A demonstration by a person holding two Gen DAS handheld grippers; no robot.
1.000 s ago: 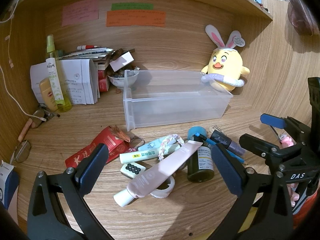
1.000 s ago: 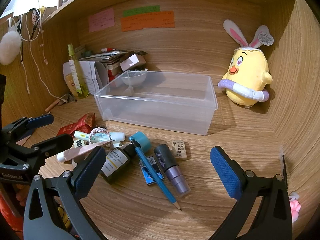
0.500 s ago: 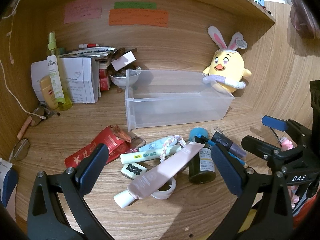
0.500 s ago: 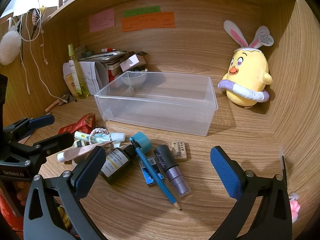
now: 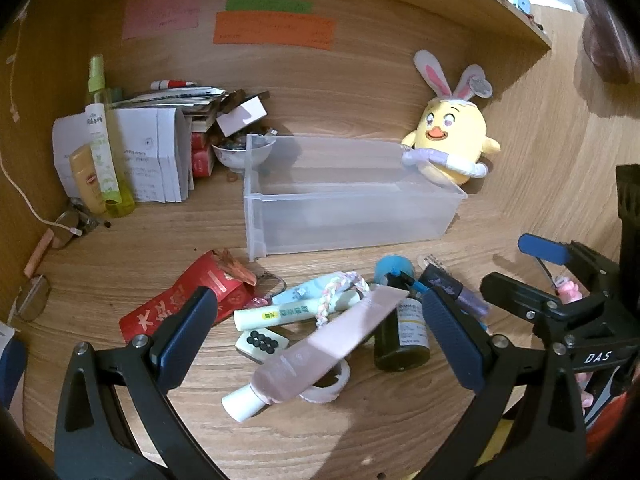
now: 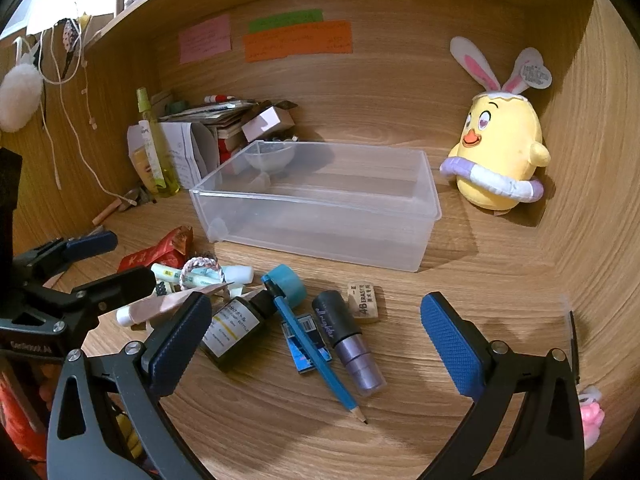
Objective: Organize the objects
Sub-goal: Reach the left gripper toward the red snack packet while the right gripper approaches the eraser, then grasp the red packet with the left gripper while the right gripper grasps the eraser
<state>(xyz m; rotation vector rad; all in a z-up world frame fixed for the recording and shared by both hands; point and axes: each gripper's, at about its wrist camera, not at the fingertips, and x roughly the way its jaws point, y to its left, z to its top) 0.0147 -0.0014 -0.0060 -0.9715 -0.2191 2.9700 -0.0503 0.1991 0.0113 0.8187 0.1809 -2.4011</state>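
Note:
An empty clear plastic bin point(image 5: 344, 200) point(image 6: 320, 204) stands mid-desk. In front of it lies a heap: a pink tube point(image 5: 320, 344), a dark bottle point(image 5: 402, 332) point(image 6: 234, 328), a mint tube point(image 5: 280, 312), a red packet point(image 5: 180, 304), a blue pencil point(image 6: 316, 350), a purple-capped cylinder point(image 6: 348, 340), an eraser point(image 6: 362, 302). My left gripper point(image 5: 320, 336) hovers open over the pink tube, holding nothing. My right gripper point(image 6: 316, 344) hangs open above the pencil and cylinder, also holding nothing. Each gripper shows at the edge of the other's view.
A yellow plush chick point(image 5: 452, 144) point(image 6: 500, 156) sits against the right wall behind the bin. At the back left stand papers point(image 5: 152, 152), a green spray bottle point(image 5: 104, 140) and a small bowl point(image 5: 240, 152). Sticky notes point(image 6: 296, 40) hang on the back wall.
Both views have shifted only slightly; the left gripper has drifted a little nearer the heap. Nothing was taken hold of or moved.

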